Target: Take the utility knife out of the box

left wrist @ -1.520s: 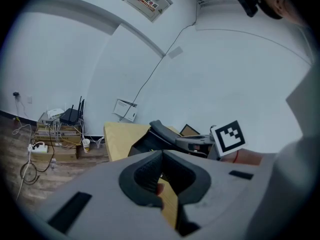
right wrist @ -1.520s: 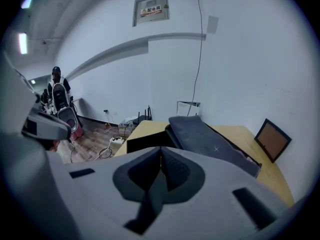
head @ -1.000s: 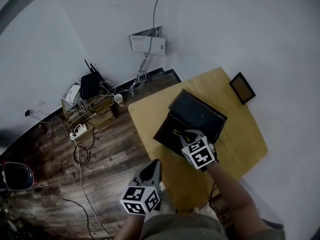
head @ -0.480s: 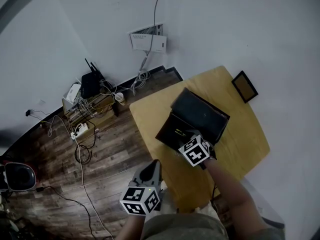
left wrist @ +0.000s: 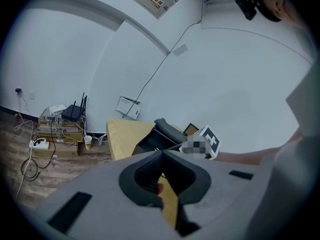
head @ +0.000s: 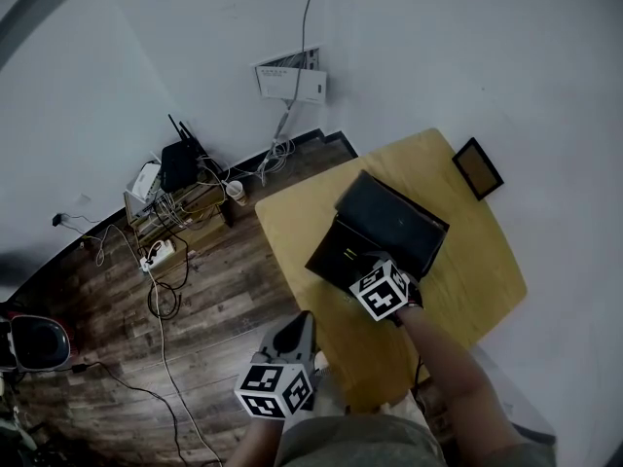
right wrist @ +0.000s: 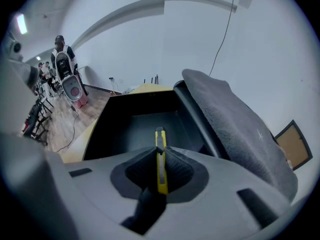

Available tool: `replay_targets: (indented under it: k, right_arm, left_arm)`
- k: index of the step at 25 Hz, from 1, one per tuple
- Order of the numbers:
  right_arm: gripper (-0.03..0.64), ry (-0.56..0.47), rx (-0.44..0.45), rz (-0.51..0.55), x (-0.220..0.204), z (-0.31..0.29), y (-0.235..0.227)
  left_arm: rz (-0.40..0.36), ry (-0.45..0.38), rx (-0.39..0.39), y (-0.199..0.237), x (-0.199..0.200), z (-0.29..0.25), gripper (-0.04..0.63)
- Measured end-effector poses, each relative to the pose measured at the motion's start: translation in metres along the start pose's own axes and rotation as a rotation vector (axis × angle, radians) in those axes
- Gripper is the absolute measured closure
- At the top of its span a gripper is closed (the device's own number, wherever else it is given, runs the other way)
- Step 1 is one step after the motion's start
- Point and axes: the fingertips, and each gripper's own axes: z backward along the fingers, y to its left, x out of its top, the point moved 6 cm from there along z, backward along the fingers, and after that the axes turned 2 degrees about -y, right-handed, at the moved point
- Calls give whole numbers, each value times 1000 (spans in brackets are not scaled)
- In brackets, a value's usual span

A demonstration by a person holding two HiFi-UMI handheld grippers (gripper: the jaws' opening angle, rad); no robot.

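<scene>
A black box [head: 389, 220] stands open on the yellow table [head: 467, 270], its lid [right wrist: 235, 124] tipped back. Inside lies a yellow utility knife [right wrist: 160, 156], only a sliver of which shows in the head view. My right gripper [right wrist: 160, 151] reaches down into the box [right wrist: 135, 119]; its jaws are closing, with the knife between the pads, which press on it. From the head view the right gripper [head: 364, 263] sits at the box's near edge. My left gripper [head: 296, 323] hangs off the table's near-left side, shut on nothing [left wrist: 161, 153].
A dark framed panel [head: 475, 169] lies at the table's far right corner. On the wood floor to the left are a router [head: 180, 166], a low shelf and loose cables [head: 156, 261]. A white panel [head: 289, 81] hangs on the wall. People stand far off [right wrist: 62, 69].
My right gripper has sunk a little deeper into the box, towards the knife. The left gripper has stayed where it was.
</scene>
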Motion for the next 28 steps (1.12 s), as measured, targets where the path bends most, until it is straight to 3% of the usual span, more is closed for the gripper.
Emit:
replay_targets:
  k: [14,28]
  right_arm:
    - [577,-47,-35,31,8,24,5]
    - [577,-208,-126,-31,21,110,19]
  left_arm:
    - [-20,-30,-3,-6,3,20,592]
    - [-65,-63,-57,-35,8,40,592]
